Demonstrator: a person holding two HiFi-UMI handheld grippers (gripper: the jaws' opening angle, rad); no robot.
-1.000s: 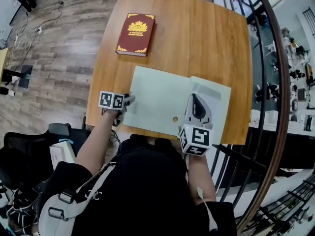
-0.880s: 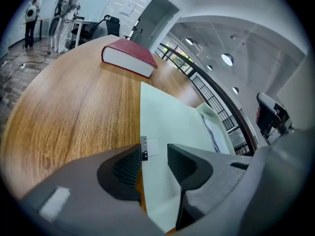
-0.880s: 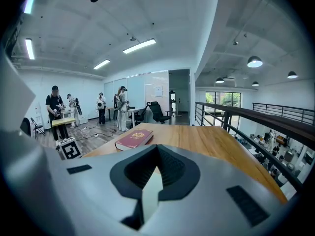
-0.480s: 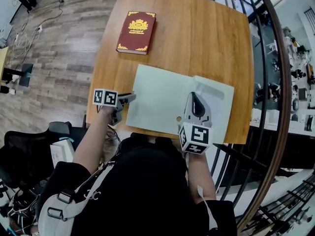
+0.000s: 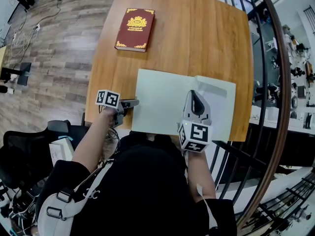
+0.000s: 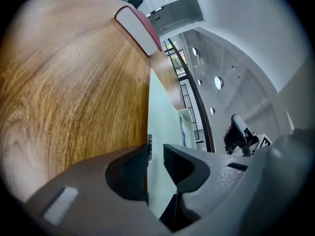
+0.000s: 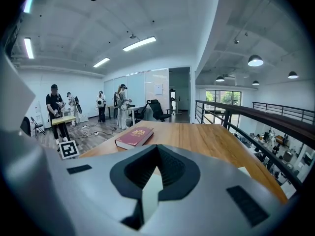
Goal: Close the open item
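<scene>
A pale green folder [image 5: 167,100] lies open and flat on the wooden table [image 5: 206,38], near the front edge. My left gripper [image 5: 134,103] is at the folder's left edge. In the left gripper view the thin green cover [image 6: 162,117] runs between the two jaws, which are closing on it with a small gap still showing at the pads [image 6: 134,167]. My right gripper [image 5: 196,95] is shut and rests on top of the folder's right half, pointing away from me. In the right gripper view only a sliver of green shows below its closed jaws.
A closed dark red book [image 5: 135,29] with gold print lies at the table's far left, also seen as the red book [image 7: 134,136] ahead. A black railing [image 5: 268,82] runs along the table's right side. People stand at desks [image 7: 64,119] across the room.
My left gripper has shifted right so that its jaws now straddle the folder's left edge. The right gripper has stayed on the folder.
</scene>
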